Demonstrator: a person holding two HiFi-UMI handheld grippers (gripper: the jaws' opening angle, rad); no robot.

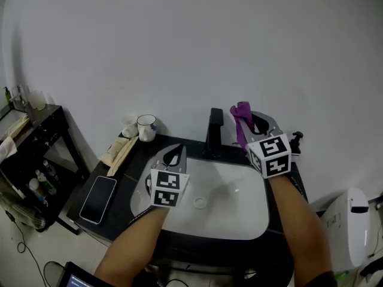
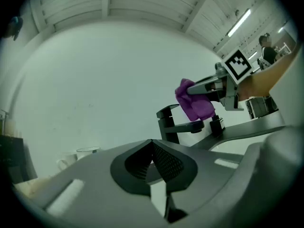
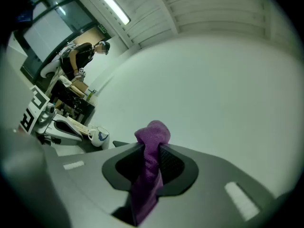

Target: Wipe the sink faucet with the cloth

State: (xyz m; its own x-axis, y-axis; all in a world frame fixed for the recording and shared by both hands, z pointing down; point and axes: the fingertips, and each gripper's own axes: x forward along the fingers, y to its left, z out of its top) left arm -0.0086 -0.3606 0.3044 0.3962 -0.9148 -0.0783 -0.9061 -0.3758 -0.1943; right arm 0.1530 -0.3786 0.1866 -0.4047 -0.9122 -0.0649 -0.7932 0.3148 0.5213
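Note:
The black faucet (image 1: pixel 213 131) stands at the back rim of the white sink (image 1: pixel 242 217). A purple cloth (image 1: pixel 241 117) is bunched just right of the faucet's top, and my right gripper (image 1: pixel 247 121) is shut on it. In the left gripper view the cloth (image 2: pixel 194 104) hangs just over the end of the faucet's spout (image 2: pixel 190 126); contact cannot be told. In the right gripper view the cloth (image 3: pixel 153 133) sticks out between the jaws. My left gripper (image 1: pixel 173 155) hovers over the sink's left rim, shut and holding nothing (image 2: pixel 152 145).
A phone (image 1: pixel 99 198) lies on the dark counter at the left, with wooden sticks (image 1: pixel 121 153) and two mugs (image 1: pixel 145 127) behind it. A black side table (image 1: pixel 37 137) stands far left. A white fixture (image 1: pixel 350 220) sits at the right.

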